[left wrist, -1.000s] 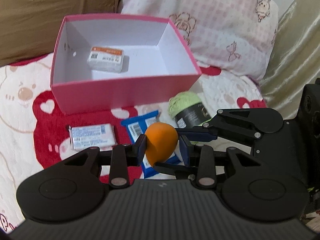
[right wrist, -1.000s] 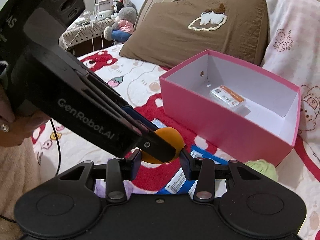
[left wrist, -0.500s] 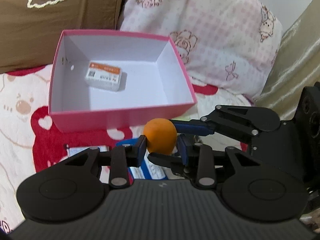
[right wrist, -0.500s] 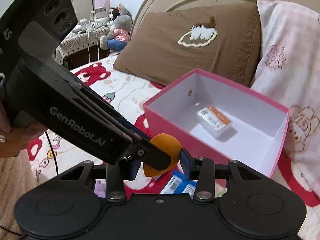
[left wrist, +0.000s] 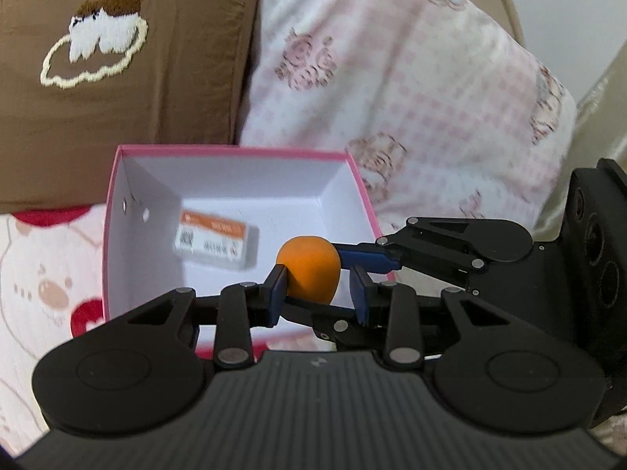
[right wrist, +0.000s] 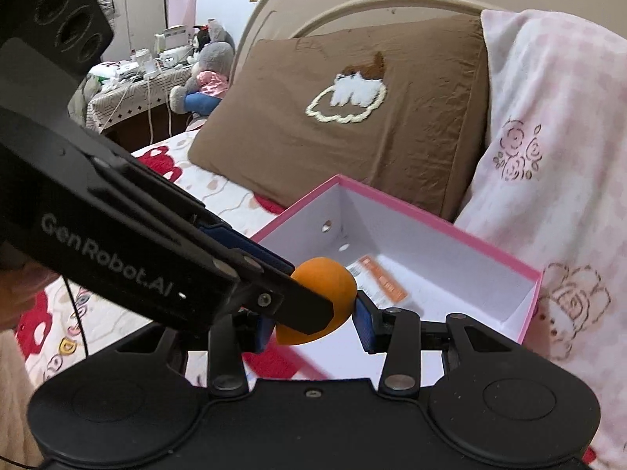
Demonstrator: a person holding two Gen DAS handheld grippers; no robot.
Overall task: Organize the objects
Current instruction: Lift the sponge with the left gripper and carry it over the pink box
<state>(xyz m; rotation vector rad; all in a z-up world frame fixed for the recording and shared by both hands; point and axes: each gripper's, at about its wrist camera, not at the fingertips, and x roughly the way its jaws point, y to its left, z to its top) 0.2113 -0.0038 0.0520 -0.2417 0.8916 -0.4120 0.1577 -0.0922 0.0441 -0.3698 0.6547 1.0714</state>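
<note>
An orange ball [left wrist: 308,268] is held above the open pink box [left wrist: 117,211], over the box's near right part, with both tools closed on it at once. In the left wrist view the left tool [left wrist: 316,293] is seen with its blue pads against the ball's lower sides, while the right tool [left wrist: 352,259] enters from the right and is clamped on the ball's upper right. In the right wrist view the right tool [right wrist: 313,327] is seen gripping the ball [right wrist: 329,282] between its blue pads, and the left tool [right wrist: 292,293] crosses in from the left over the ball's front. Inside the box, on its white floor left of the ball, a small white packet with an orange label [left wrist: 213,241] is lying flat. The box is resting on a bed with a red and white cartoon cover [left wrist: 39,274]. Behind the box a brown pillow [left wrist: 129,78] and a pink patterned pillow [left wrist: 411,78] are propped. A hand [right wrist: 19,286] is partly visible at the left edge of the right wrist view, behind the left tool.
</note>
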